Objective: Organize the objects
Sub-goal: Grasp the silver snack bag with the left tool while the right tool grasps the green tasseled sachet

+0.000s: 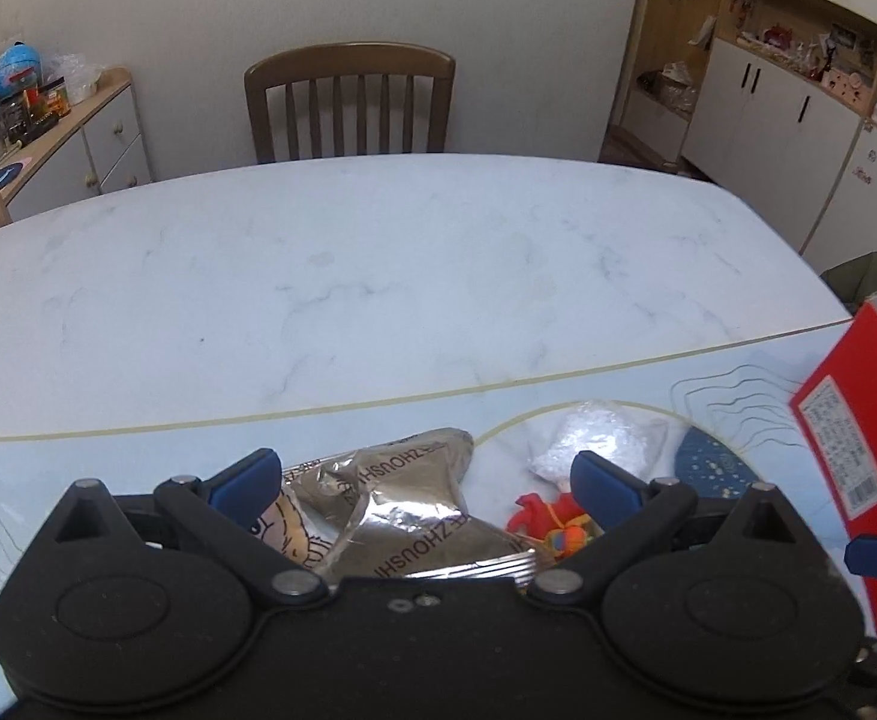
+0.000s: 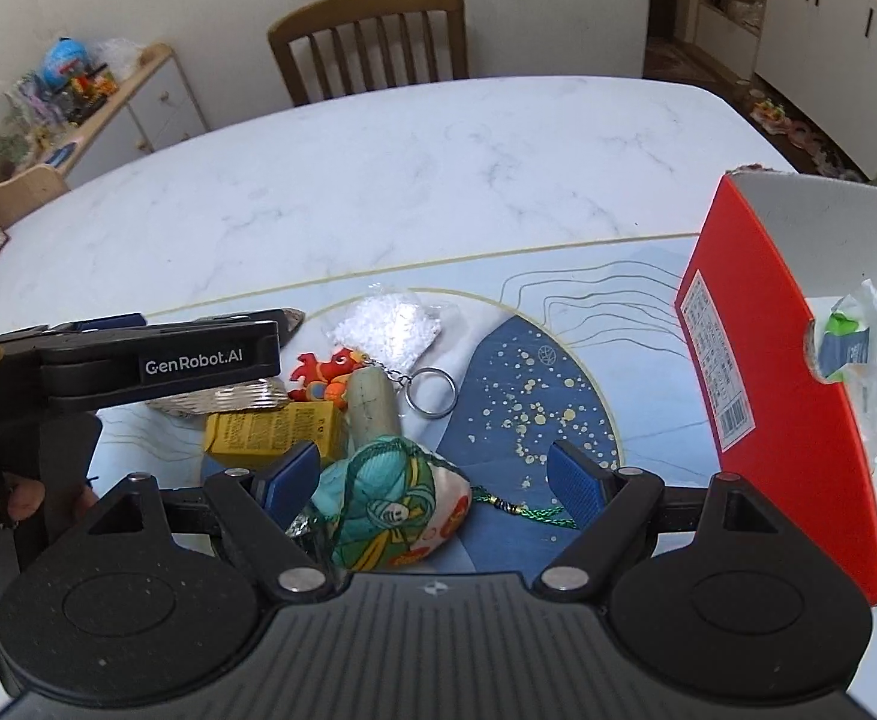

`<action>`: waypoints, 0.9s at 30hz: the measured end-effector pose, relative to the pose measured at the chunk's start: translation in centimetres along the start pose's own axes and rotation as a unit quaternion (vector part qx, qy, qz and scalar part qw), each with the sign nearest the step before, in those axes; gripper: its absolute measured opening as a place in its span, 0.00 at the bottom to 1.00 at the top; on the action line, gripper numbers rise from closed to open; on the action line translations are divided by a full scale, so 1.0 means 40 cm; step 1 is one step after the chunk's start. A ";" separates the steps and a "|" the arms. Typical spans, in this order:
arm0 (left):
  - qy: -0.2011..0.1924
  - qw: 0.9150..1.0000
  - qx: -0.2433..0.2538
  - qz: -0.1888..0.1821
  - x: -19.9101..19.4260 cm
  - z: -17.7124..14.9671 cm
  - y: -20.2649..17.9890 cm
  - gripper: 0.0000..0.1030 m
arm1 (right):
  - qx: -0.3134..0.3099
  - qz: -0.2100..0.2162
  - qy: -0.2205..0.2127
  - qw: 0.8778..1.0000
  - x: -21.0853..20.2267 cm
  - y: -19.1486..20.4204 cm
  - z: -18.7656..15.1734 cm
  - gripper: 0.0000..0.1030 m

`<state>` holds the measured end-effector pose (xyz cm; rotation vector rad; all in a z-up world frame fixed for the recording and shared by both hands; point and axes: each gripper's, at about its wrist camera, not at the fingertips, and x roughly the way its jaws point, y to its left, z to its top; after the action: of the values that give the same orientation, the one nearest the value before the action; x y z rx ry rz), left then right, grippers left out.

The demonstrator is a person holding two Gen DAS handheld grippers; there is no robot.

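Both grippers hang over the pile left of the red box (image 2: 756, 372), which stands open-topped, probably to take the loose things. The right gripper (image 2: 432, 480) is spread wide around the green pouch (image 2: 390, 510). The left gripper (image 1: 426, 480) gapes empty above the foil packets (image 1: 402, 510).

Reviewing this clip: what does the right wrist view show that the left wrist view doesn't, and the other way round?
Only the right wrist view shows the yellow carton, the green netted pouch between the open right gripper, the keyring and the wrappers inside the red box.

Only the left wrist view shows the silver foil packets clearly, under the open left gripper.

Both share the red dragon charm, the white bead bag, the box, the mat and the chair.
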<state>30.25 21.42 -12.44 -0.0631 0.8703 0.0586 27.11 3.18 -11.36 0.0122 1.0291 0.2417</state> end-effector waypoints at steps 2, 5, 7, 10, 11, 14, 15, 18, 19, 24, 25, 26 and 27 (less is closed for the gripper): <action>0.003 1.000 0.003 0.003 0.010 -0.002 -0.004 0.99 | 0.006 -0.007 0.003 1.000 0.014 0.005 0.001 0.80; 0.005 1.000 0.006 0.006 0.019 -0.004 -0.014 0.97 | 0.014 -0.019 0.010 1.000 0.033 0.007 0.002 0.80; 0.006 1.000 0.009 0.010 0.023 -0.006 -0.021 0.91 | 0.019 -0.023 0.020 0.999 0.045 0.003 -0.001 0.78; 0.012 1.000 0.006 0.010 0.029 -0.014 -0.028 0.82 | 0.024 -0.016 0.029 0.999 0.051 -0.006 -0.010 0.76; 0.014 1.000 0.004 0.012 0.032 -0.017 -0.028 0.81 | 0.025 -0.013 0.030 0.999 0.050 -0.009 -0.013 0.75; 0.020 1.000 -0.005 0.021 0.038 -0.026 -0.022 0.73 | 0.026 -0.001 0.036 0.999 0.045 -0.013 -0.022 0.66; 0.021 0.999 -0.009 0.023 0.038 -0.028 -0.018 0.71 | 0.029 0.003 0.038 0.999 0.042 -0.015 -0.025 0.65; 0.020 0.999 -0.015 0.023 0.034 -0.031 -0.008 0.66 | 0.043 0.021 0.048 0.998 0.036 -0.029 -0.035 0.57; 0.020 0.999 -0.020 0.022 0.032 -0.031 -0.004 0.63 | 0.050 0.026 0.051 0.997 0.033 -0.034 -0.038 0.56; 0.025 0.998 -0.047 0.018 0.026 -0.028 0.013 0.54 | 0.073 0.053 0.062 0.994 0.024 -0.054 -0.047 0.39; 0.024 0.998 -0.047 0.019 0.025 -0.027 0.013 0.53 | 0.073 0.053 0.062 0.994 0.022 -0.055 -0.049 0.39; 0.024 0.998 -0.048 0.020 0.023 -0.027 0.012 0.52 | 0.075 0.055 0.062 0.994 0.021 -0.056 -0.050 0.38; 0.023 0.998 -0.049 0.021 0.021 -0.027 0.012 0.48 | 0.077 0.057 0.062 0.993 0.020 -0.059 -0.051 0.37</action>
<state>29.93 21.85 -13.79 -0.1381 0.9153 0.1400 26.21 0.84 -13.39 0.1988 1.1709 0.2683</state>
